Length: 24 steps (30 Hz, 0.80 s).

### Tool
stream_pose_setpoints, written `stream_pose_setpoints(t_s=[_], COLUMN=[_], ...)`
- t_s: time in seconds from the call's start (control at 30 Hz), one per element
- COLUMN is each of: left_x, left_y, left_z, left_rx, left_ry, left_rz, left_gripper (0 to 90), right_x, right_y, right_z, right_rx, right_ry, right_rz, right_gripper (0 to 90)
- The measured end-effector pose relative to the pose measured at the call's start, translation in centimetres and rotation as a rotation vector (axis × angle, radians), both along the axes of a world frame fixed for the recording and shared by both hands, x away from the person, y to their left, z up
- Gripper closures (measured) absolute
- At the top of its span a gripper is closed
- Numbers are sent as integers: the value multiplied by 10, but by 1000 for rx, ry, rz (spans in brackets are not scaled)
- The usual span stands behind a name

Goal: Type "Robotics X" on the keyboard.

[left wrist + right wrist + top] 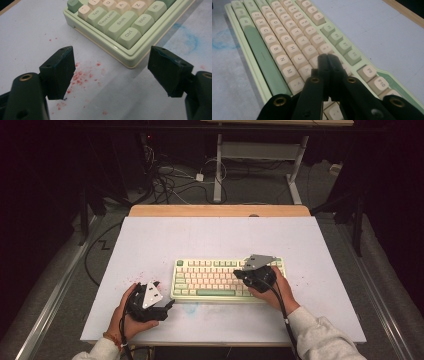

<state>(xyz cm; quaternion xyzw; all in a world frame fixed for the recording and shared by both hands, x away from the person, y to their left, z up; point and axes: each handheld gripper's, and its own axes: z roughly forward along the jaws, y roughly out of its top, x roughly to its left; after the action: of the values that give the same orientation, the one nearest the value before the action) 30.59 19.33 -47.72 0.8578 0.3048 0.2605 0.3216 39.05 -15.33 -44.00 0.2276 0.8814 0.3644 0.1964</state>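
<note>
Your right tool (328,58), jaws pressed together, hovers over the keyboard (287,47); left tool (110,72) wide beside its corner; red specks (82,77) on tabletop (210,232).

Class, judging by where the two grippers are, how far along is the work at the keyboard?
Done: the right gripper is shut with nothing between its jaws, poised over the keyboard. In hand: it seems set to press keys. Left: the left gripper waits open beside the keyboard's corner.

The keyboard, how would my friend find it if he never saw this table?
Look at the white table and go to its near middle, between the two hands. The keyboard lies flat there, pale green with cream keys and a long green space bar. The right gripper hangs over it with shut fingers.
</note>
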Motion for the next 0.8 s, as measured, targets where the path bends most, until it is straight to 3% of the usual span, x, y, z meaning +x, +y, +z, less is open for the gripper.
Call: stream_pose_setpoints(t_s=[0.37,0.8], left_x=[0,1], left_y=[1,0], left_z=[-1,-3], left_rx=[2,13], left_ry=[10,22], left_rz=[-3,-4], left_gripper=[207,207], right_x=[13,14], right_y=[23,30], right_z=[-9,-12], right_rx=[-47,-101], right_ry=[25,19], right_rz=[0,5], right_gripper=[900,900])
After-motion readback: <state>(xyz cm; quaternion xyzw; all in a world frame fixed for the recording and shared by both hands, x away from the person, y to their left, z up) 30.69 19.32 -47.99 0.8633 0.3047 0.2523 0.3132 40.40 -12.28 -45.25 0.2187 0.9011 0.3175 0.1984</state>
